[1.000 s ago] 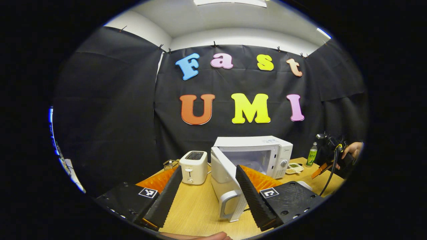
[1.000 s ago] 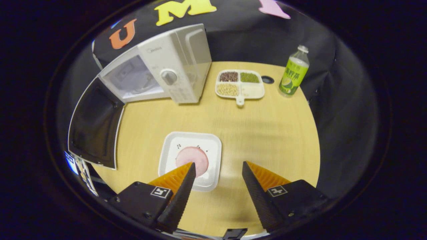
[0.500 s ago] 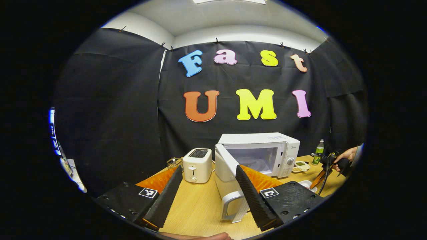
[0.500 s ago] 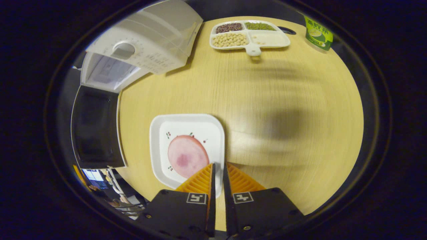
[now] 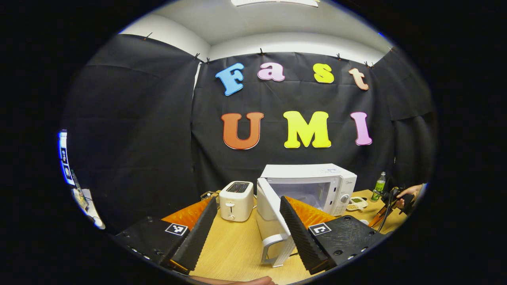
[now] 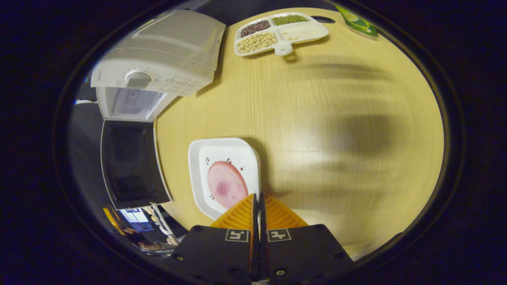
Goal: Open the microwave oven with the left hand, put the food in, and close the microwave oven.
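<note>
On table (image 6: 317, 118), 1 plate (image 6: 200, 158) pinched by right tongs (image 6: 257, 196), 1 microwave (image 6: 158, 59) open, left tongs (image 5: 248, 202) agape.

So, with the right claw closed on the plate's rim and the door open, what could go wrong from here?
1. The right claw pinches only the near rim of the white plate, so the plate may tilt when lifted and the pink slice could slide off.
2. The open microwave door stands close beside the plate; carrying it in could bump the door.
3. The left claw is open, near the door handle, and could nudge the door.
</note>
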Available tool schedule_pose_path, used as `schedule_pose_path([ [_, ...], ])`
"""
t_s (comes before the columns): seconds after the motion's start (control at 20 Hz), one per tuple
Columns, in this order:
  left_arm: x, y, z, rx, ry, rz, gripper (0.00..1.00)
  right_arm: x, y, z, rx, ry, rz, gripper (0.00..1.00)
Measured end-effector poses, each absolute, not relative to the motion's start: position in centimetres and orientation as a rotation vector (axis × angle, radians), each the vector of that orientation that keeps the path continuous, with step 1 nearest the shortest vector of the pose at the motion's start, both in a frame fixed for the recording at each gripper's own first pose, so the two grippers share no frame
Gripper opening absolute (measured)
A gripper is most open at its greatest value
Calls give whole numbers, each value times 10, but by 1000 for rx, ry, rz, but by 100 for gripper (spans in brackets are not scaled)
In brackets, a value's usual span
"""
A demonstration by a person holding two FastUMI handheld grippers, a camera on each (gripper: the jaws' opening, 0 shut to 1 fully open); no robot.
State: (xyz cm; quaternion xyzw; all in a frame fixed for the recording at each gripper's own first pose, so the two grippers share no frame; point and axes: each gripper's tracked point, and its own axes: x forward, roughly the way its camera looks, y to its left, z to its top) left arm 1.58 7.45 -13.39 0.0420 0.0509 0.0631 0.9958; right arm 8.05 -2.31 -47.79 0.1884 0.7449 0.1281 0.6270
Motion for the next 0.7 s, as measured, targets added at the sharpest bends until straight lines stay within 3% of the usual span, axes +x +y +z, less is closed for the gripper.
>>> schedule_pose_path([
  [0.05,12,74,-135,80,105,126,95,74,-20,-472,464,1708,284,0],
  [0.15,4,81,-138,89,109,143,95,66,-11,-461,499,1698,294,4],
  [0.2,0,82,-138,88,113,147,94,65,-5,-454,515,1680,292,0],
  [0.25,-2,81,-141,83,117,145,95,64,0,-446,526,1656,286,4],
  [0.45,-10,85,-140,64,112,141,95,72,31,-429,616,1551,192,0],
  [0.5,-12,85,-139,63,108,137,95,77,41,-428,640,1518,168,4],
  [0.7,-18,95,-125,73,67,133,95,85,94,-428,725,1435,153,4],
])
